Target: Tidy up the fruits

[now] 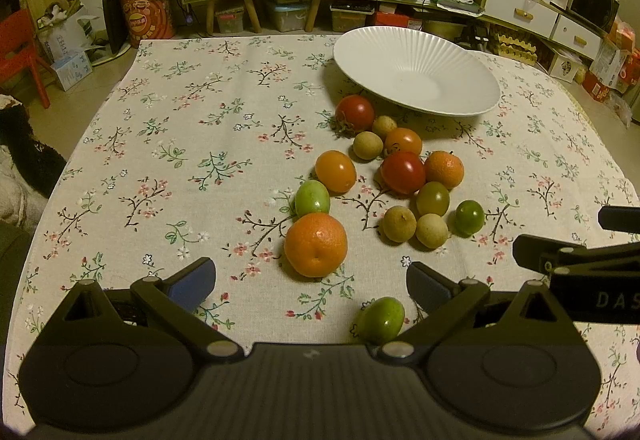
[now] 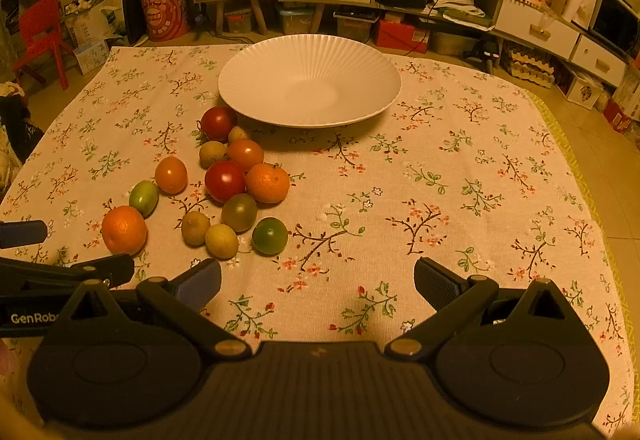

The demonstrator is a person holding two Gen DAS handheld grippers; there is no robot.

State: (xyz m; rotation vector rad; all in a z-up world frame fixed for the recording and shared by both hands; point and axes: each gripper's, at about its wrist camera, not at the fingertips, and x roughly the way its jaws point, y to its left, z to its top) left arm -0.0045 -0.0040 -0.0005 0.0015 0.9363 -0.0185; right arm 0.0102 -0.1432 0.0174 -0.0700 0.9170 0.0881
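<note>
Left wrist view shows the left tongs (image 1: 311,286) spread apart and empty, low over the floral-clothed worktop (image 1: 160,160), with a large mandarin (image 1: 315,244) just ahead and a green tomato (image 1: 381,320) lying between the fingers, close to the right one. Right wrist view shows the right tongs (image 2: 318,284) also spread apart and holding nothing, over bare cloth, with the fruit cluster off to their left. All the fruit sits loose on the cloth in front of the empty white ribbed plate (image 2: 256,72).

Risks, as I judge them: round fruit rolls, so a finger nudging the green tomato could send it toward the worktop edge. Reaching into the packed cluster around the red tomato (image 2: 225,181) could scatter its neighbours. Ripe tomatoes may split under a hard squeeze. The two tongs sit near each other and could collide.
</note>
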